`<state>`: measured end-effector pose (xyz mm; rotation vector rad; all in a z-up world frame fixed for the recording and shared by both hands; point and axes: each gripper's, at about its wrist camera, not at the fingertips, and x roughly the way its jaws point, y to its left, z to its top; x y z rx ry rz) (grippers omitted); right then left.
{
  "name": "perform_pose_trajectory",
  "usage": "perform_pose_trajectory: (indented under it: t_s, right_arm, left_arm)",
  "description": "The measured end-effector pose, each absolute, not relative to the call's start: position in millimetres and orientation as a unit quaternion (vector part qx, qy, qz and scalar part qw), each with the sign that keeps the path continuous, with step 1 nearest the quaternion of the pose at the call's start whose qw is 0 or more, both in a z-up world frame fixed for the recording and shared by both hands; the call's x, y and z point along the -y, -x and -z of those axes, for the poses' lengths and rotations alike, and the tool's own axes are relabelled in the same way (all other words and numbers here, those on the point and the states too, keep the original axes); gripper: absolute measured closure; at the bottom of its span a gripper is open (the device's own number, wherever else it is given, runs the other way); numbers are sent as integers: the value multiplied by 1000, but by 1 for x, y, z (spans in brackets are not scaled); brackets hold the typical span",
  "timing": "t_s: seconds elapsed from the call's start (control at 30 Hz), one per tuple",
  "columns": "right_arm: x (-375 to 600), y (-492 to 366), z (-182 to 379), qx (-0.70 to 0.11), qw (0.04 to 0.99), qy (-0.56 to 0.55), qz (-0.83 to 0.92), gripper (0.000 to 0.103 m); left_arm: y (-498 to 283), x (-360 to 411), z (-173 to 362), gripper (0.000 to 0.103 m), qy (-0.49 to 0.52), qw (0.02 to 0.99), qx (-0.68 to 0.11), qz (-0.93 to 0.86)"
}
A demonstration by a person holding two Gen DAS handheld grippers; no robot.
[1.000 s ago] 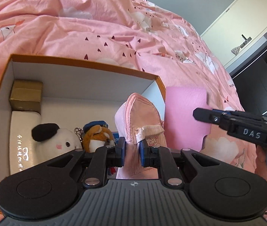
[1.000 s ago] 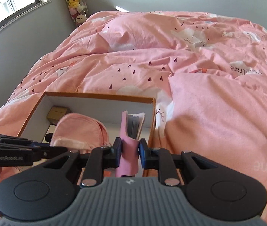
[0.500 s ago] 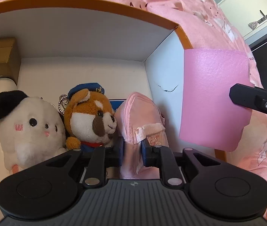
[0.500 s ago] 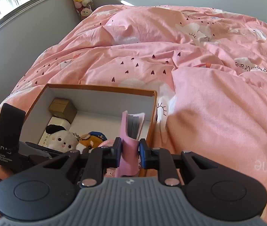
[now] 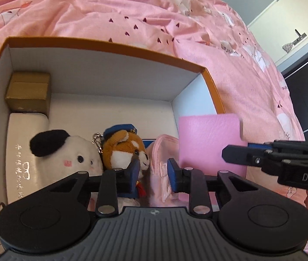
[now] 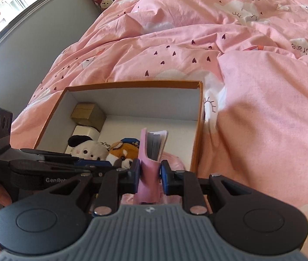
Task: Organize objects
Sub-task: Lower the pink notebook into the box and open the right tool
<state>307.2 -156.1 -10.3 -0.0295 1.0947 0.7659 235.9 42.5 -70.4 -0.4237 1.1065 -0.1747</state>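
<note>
Box (image 6: pixel 199 117) far-right floor free; plush toys (image 5: pixel 123 152), gold carton (image 5: pixel 29 94) crowd left.

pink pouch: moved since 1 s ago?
Yes. The pink pouch went down from above the box rim to inside it, beside the fox plush; left tongs now open.

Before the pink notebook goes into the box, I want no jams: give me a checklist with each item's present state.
1. Right gripper shut firmly on the pink notebook: ok.
2. Left gripper released from the pink pouch: ok, its jaws are apart.
3. Pouch resting inside the box: ok.
4. Free floor behind the plush toys: ok.
5. Notebook above the box opening: cannot tell; it sits near the right wall.
6. Left gripper out of the notebook's path: not ok, it is over the box.
</note>
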Motion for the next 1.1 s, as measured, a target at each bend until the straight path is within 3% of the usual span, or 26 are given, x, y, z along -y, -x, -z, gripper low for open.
perform_pose_trajectory:
  t_s: [0.37, 0.47, 0.73, 0.87, 1.1]
  right_arm:
    - [134, -317, 44, -562, 750, 13, -347, 81]
    - [127, -315, 44, -555, 757, 43, -342, 80]
    - [102, -296, 47, -508, 777, 192, -318, 63]
    - [98, -288, 47, -483, 785, 248, -296, 65]
    - [108, -277, 30, -471, 797, 229, -302, 65]
  left_arm:
    - [-235, -36, 67, 72, 150, 842, -516, 56]
    - [-234, -32, 68, 72, 129, 844, -518, 49]
    - [-227, -27, 65, 72, 107, 847, -519, 47]
    - [-220, -26, 60, 72, 101, 850, -516, 44]
    - [-207, -24, 44, 72, 92, 859, -501, 48]
